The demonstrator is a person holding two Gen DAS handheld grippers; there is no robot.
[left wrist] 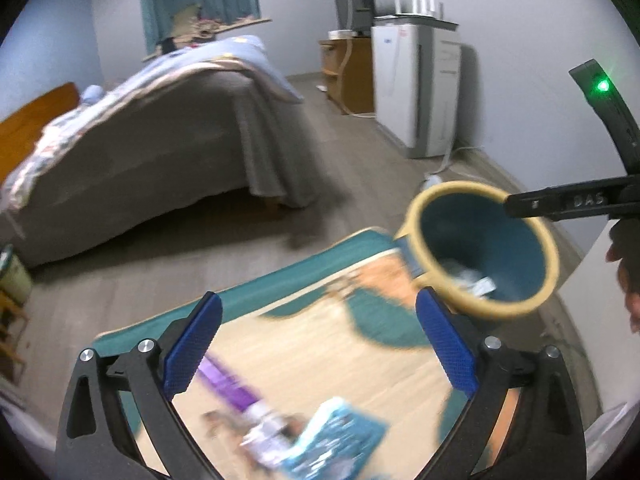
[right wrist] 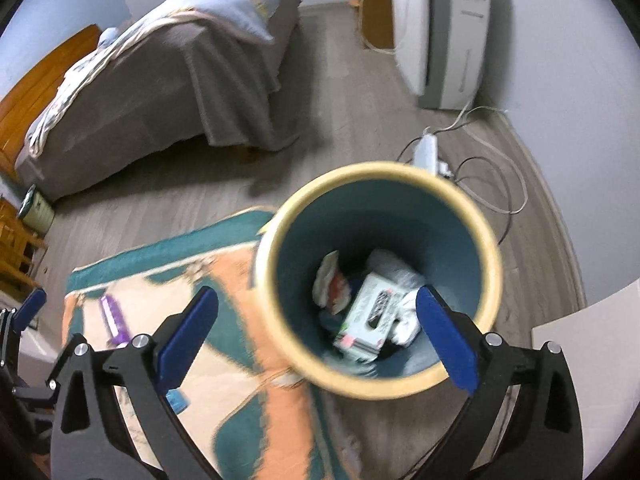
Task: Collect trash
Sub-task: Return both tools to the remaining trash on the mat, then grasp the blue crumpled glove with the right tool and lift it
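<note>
Blue-padded fingers (left wrist: pixel 192 348) of the left gripper (left wrist: pixel 318 344) are standing wide apart in the left wrist view, gripping nothing; their black bases are running off the bottom edge. Between and below them two pieces of trash are lying on the rug (left wrist: pixel 280 292), both smeared by motion blur: a purple wrapper (left wrist: pixel 232 386) and a teal packet (left wrist: pixel 336 440), the packet's lower part cut off by the frame. What is printed on either is too blurred to read.

Beyond the right-hand finger of that gripper, the bin (left wrist: pixel 548 264) is standing at the rug's corner, yellow rim and blue inside, with only a sliver of its contents showing. A black part of the other tool is crossing in front of the bin's rim, and a bit of a hand (left wrist: pixel 628 280) is showing at the right edge, mostly cut off.

In the right wrist view the right gripper (right wrist: pixel 318 342) is hanging over the bin (right wrist: pixel 276 280) with its two fingers (right wrist: pixel 188 336) spread fully and empty; one finger is overlapping the bin's inside, the other sitting over the rug (right wrist: pixel 224 272) beside the bin. Inside the bin are lying a white box (right wrist: pixel 368 320), a crumpled white wrapper (right wrist: pixel 330 282) with red on it, and white tissue (right wrist: pixel 396 272) behind the box; anything beneath them is hidden. The purple wrapper (right wrist: pixel 114 320) is showing on the rug, well apart from the bin.
</note>
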